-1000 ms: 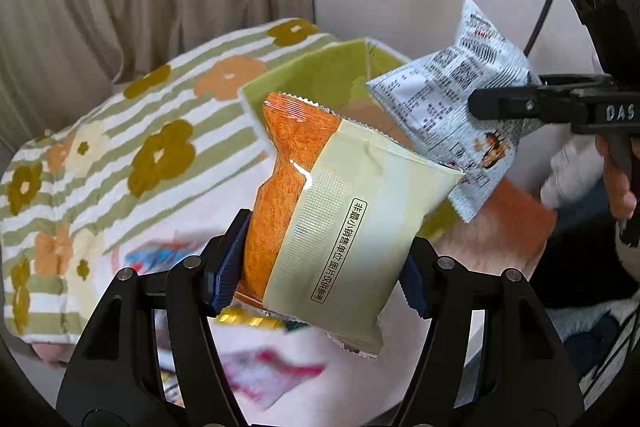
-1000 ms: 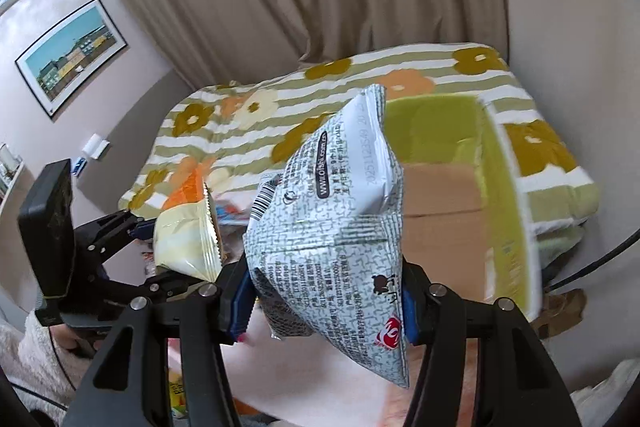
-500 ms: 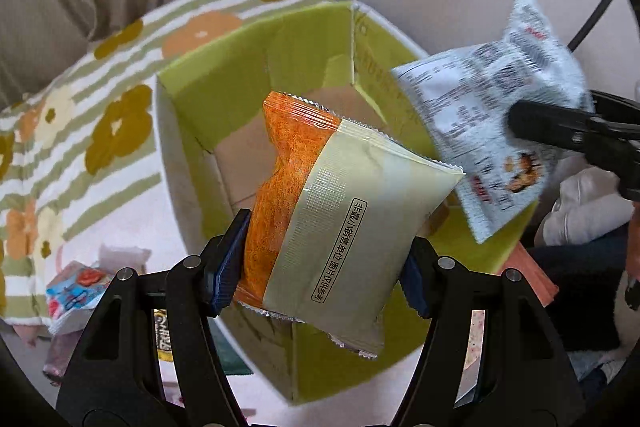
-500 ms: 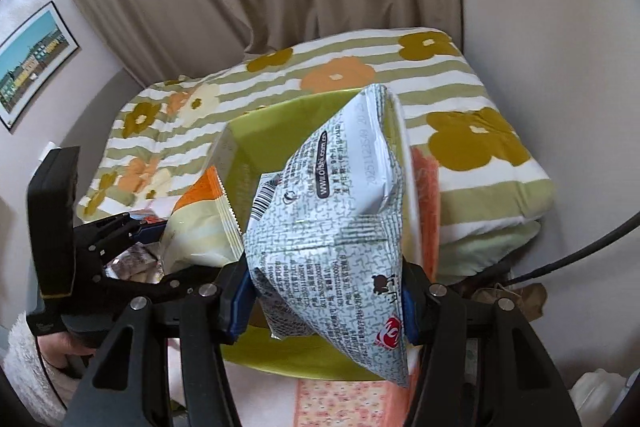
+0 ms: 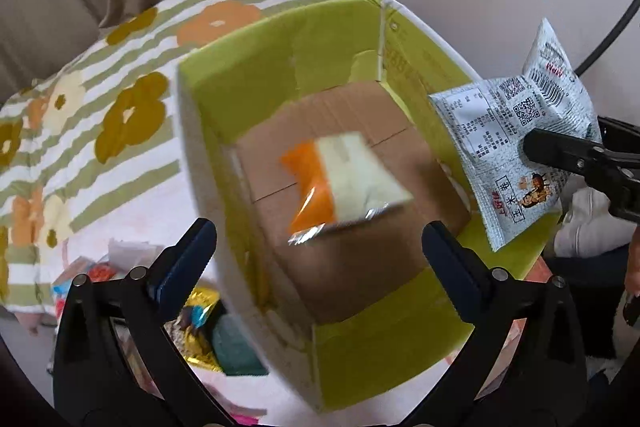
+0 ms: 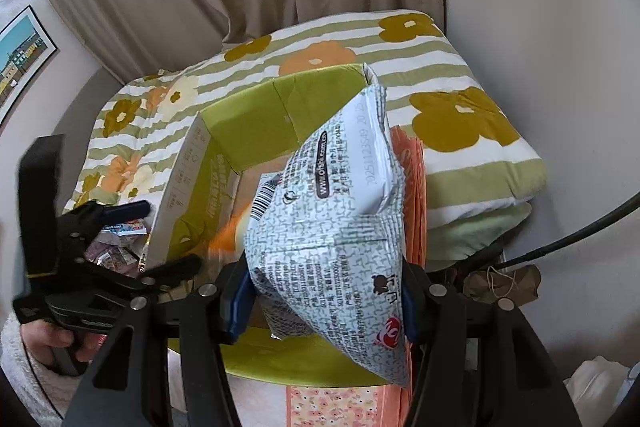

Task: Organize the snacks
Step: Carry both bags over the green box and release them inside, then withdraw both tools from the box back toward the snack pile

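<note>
- Two grippers over one open green box (image 5: 248, 75), sitting on a striped floral bedspread (image 5: 120, 75).
- Far left of left wrist view: loose snack packets (image 5: 200, 311) lie on the pale surface beside the box's outer wall, behind the left finger.
- Left gripper (image 5: 320, 247): jaws have just been opening, now spread wide, nothing between the pads.
- Orange-and-cream snack packet (image 5: 340, 183) is motion-blurred, apart from the fingers, seen against the box's brown cardboard floor (image 5: 360, 267); cannot tell if it is touching the floor.
- Right of that, same view: white printed snack bag (image 5: 508, 147) hangs over the box's right wall, clamped by the right gripper's black finger (image 5: 560, 151).
- Right wrist view, left side: left gripper (image 6: 160, 239) held by a hand (image 6: 52, 343) in a fluffy white sleeve, fingers apart above the box's near-left corner.
- Right wrist view, middle: right gripper (image 6: 324, 303) narrowly set, both blue pads pressing the white bag's lower part; bag stands up tilted, above the box interior.
- An orange blur of the packet (image 6: 228, 239) shows just left of the bag, inside the box.
- Right: orange patterned cloth (image 6: 408, 187) beside the box, then a black cable (image 6: 560, 243) along the wall.
</note>
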Action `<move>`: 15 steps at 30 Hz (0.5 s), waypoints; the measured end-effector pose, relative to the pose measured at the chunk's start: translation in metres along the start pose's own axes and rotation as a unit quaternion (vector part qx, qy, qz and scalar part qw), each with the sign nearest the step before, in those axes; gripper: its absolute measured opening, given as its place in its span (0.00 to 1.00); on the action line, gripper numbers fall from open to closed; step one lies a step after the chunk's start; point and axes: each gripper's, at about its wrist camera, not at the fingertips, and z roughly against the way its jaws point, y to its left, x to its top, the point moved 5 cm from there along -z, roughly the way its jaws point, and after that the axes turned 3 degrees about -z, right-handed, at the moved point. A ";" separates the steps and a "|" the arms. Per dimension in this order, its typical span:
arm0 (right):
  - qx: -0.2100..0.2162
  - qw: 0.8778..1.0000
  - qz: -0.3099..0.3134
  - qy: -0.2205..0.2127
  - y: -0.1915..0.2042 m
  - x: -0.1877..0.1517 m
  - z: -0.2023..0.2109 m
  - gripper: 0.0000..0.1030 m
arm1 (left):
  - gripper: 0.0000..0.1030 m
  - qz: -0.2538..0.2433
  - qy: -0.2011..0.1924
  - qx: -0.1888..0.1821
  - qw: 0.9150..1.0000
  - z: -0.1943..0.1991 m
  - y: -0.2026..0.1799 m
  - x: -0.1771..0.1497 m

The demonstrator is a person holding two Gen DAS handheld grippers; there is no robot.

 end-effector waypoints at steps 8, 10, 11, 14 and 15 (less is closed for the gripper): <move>0.021 0.999 -0.011 0.029 0.009 -0.006 -0.014 0.53 | 0.99 0.036 -0.001 -0.004 0.999 0.009 0.017 -0.021; 0.026 0.999 -0.005 0.033 0.014 -0.006 -0.018 0.53 | 0.99 0.045 0.001 -0.004 0.999 0.009 0.021 -0.022; 0.027 0.999 0.000 0.038 0.018 -0.006 -0.021 0.53 | 0.99 0.050 0.001 -0.007 0.999 0.009 0.022 -0.023; 0.033 0.998 0.011 0.046 0.024 -0.008 -0.029 0.66 | 0.99 0.057 -0.007 -0.007 0.998 0.015 0.025 -0.022; 0.032 0.999 0.012 0.042 0.025 -0.009 -0.032 0.75 | 0.99 0.055 -0.009 -0.004 0.998 0.016 0.025 -0.021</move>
